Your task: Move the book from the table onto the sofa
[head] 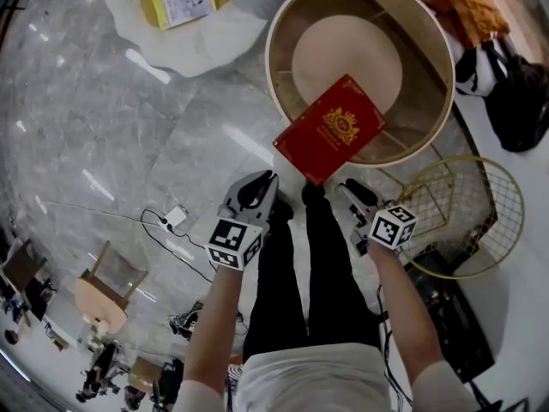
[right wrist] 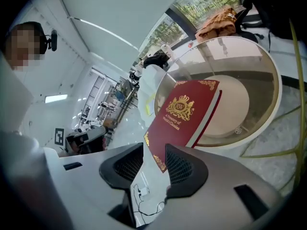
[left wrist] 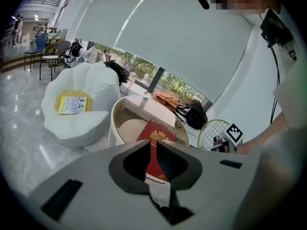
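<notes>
Book [head: 329, 130] lies on the round glass desk [head: 433, 54], one corner overhanging the near rim. Both the left gripper [head: 264, 183] and the right gripper [head: 350, 189] have jaws partly open, holding nothing. They should slide over that corner well before closing.

Book [head: 329, 130] lies on table [head: 283, 93], overhanging its near rim; sofa [head: 197, 45] left of table, wire basket [head: 480, 221] right

Gold wire basket [head: 467, 217], black bag [head: 515, 93], orange cloth [head: 455, 3], white charger [head: 176, 217] and cable on marble floor [head: 103, 127]
</notes>
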Demonstrator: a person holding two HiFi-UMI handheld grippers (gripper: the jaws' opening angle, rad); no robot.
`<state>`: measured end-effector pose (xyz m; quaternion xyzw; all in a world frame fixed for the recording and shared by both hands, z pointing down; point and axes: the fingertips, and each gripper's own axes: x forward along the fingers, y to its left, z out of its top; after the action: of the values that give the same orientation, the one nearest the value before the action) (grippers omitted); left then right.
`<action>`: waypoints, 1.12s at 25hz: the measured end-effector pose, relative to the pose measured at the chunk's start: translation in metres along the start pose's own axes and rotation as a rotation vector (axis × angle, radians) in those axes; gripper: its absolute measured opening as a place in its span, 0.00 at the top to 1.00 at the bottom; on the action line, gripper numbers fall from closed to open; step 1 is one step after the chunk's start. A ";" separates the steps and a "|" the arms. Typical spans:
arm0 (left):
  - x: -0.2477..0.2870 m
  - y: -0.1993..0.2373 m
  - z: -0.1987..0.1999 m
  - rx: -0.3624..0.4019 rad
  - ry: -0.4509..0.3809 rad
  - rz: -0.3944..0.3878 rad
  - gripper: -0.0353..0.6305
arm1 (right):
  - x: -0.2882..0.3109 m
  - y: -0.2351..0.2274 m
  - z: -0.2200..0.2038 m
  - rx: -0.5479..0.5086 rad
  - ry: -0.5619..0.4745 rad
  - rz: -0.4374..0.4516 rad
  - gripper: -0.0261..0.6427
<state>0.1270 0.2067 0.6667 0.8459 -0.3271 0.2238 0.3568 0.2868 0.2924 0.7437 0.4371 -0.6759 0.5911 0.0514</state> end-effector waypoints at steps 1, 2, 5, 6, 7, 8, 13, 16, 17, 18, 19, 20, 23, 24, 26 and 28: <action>0.005 0.002 -0.004 0.000 0.010 0.001 0.89 | 0.004 -0.005 -0.003 0.003 0.008 0.002 0.72; 0.010 0.004 -0.008 -0.002 0.021 0.000 0.89 | 0.009 -0.010 -0.006 0.008 0.016 0.003 0.72; 0.024 0.013 -0.018 -0.002 0.048 0.002 0.87 | 0.022 -0.026 -0.016 0.032 0.039 0.002 0.68; 0.028 0.016 -0.021 0.002 0.054 0.004 0.87 | 0.026 -0.030 -0.019 0.043 0.045 0.003 0.67; 0.032 0.019 -0.023 0.005 0.059 0.005 0.87 | 0.030 -0.034 -0.022 0.055 0.048 0.004 0.66; 0.036 0.022 -0.025 0.007 0.065 0.007 0.86 | 0.034 -0.037 -0.024 0.068 0.051 0.008 0.65; 0.056 0.038 -0.032 0.008 0.091 0.020 0.83 | 0.055 -0.050 -0.033 0.176 0.052 0.051 0.60; 0.068 0.046 -0.038 0.007 0.109 0.023 0.80 | 0.064 -0.056 -0.037 0.229 0.053 0.076 0.55; 0.072 0.048 -0.040 0.004 0.119 0.022 0.79 | 0.067 -0.057 -0.038 0.240 0.055 0.088 0.53; 0.075 0.049 -0.043 0.002 0.130 0.021 0.78 | 0.070 -0.056 -0.040 0.249 0.058 0.102 0.52; 0.078 0.051 -0.046 0.000 0.142 0.020 0.77 | 0.073 -0.055 -0.041 0.259 0.062 0.117 0.50; 0.081 0.051 -0.049 -0.001 0.155 0.018 0.76 | 0.075 -0.054 -0.042 0.267 0.064 0.128 0.49; 0.088 0.054 -0.058 0.000 0.192 0.014 0.76 | 0.082 -0.058 -0.046 0.303 0.059 0.146 0.46; 0.090 0.055 -0.060 0.003 0.200 0.014 0.75 | 0.083 -0.061 -0.047 0.319 0.054 0.149 0.45; 0.095 0.058 -0.064 0.011 0.215 0.013 0.75 | 0.088 -0.061 -0.044 0.335 0.047 0.166 0.44; 0.099 0.060 -0.067 0.017 0.230 0.007 0.75 | 0.093 -0.059 -0.044 0.333 0.057 0.185 0.43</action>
<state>0.1423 0.1859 0.7979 0.8165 -0.2852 0.3233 0.3841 0.2486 0.2850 0.8556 0.3585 -0.6044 0.7092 -0.0569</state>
